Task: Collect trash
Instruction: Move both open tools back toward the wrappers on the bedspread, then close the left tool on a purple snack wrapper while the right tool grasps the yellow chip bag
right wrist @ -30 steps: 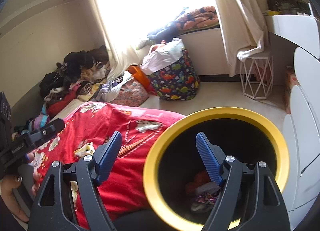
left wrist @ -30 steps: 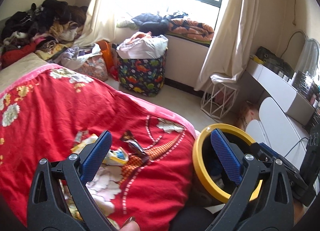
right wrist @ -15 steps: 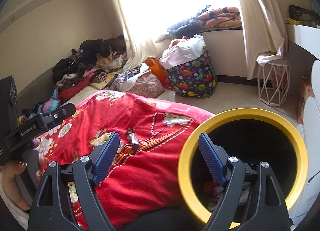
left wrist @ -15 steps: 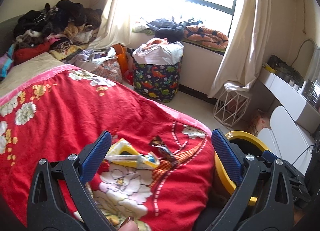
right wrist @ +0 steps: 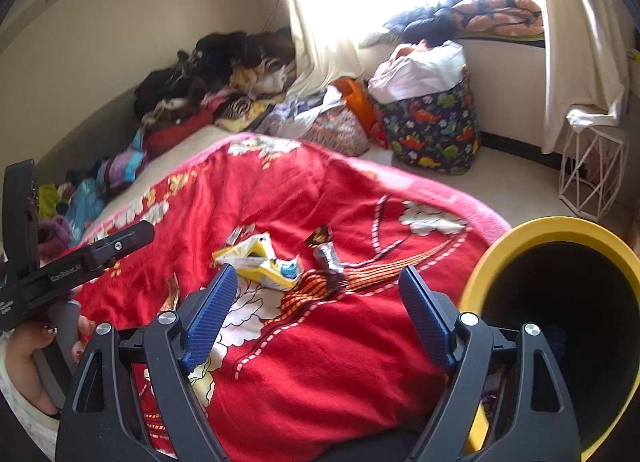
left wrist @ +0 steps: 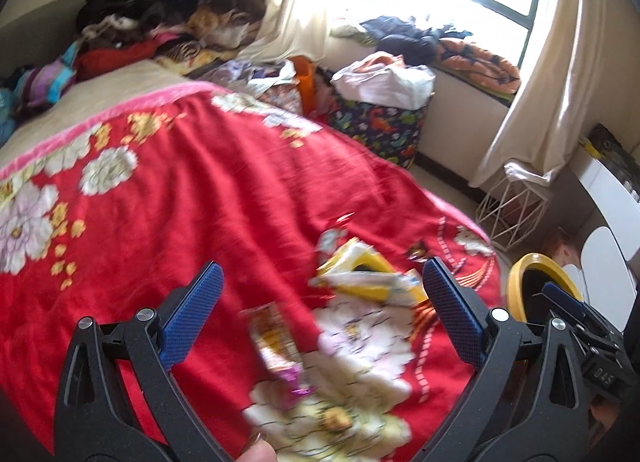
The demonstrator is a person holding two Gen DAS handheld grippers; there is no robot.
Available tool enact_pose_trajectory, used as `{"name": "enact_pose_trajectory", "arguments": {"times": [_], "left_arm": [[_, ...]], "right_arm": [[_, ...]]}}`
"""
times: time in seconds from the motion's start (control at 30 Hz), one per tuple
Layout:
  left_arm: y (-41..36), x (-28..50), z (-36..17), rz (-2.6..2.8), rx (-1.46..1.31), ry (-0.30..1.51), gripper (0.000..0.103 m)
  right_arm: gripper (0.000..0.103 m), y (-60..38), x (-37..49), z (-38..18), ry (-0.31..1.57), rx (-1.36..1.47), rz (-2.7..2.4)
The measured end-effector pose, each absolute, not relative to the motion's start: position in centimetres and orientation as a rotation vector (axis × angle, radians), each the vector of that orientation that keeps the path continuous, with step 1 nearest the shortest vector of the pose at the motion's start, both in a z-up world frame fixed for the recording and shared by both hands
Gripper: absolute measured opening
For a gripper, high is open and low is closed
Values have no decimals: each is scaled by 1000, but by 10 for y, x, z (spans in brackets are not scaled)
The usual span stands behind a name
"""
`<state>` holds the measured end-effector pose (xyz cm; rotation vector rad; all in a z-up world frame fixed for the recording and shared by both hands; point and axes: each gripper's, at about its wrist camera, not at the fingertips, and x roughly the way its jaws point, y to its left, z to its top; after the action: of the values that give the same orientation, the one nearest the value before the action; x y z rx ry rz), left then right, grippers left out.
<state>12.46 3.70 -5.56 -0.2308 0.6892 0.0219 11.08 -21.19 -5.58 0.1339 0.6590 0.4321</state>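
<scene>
Red bedspread [right wrist: 328, 346]: yellow wrapper [right wrist: 260, 262], print unreadable; both grippers' jaws spread, empty.

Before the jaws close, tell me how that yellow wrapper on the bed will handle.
The yellow wrapper looks crumpled and torn open, so probably floppy and light. It lies on the soft red blanket, so pressing down may sink it.

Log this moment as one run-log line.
left tongs: open, empty | right tongs: open, empty, just widened | yellow wrapper, dark wrapper: on red blanket | yellow-rimmed bin: beside bed
</scene>
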Motion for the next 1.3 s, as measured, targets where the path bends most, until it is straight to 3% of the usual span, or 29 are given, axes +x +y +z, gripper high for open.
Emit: {"name": "enact_pose_trajectory", "arguments": {"times": [0.27,0.47,0.77,0.8,0.93,1.13,1.3], "left_arm": [[64,122,-84,13,-335,785,66],[67,120,-110,-23,-411,866,52],[51,121,-136,-80,-438,937,42],[50,121,-137,-82,-434,937,42],[52,122,-142,-76,-438,942,34],[56,121,-144,-69,-441,943,19],[57,119,-135,-82,-436,923,15]], "right_arm": [[80,-175,144,-84,764,112,491],[69,-158,163,-103,824,106,522],[67,-137,190,-121,885,138,526],[65,-135,192,-123,889,138,528],[38,-130,195,-128,908,140,542],[34,-141,171,-116,849,190,561],[34,-155,140,-101,786,183,552]]}}
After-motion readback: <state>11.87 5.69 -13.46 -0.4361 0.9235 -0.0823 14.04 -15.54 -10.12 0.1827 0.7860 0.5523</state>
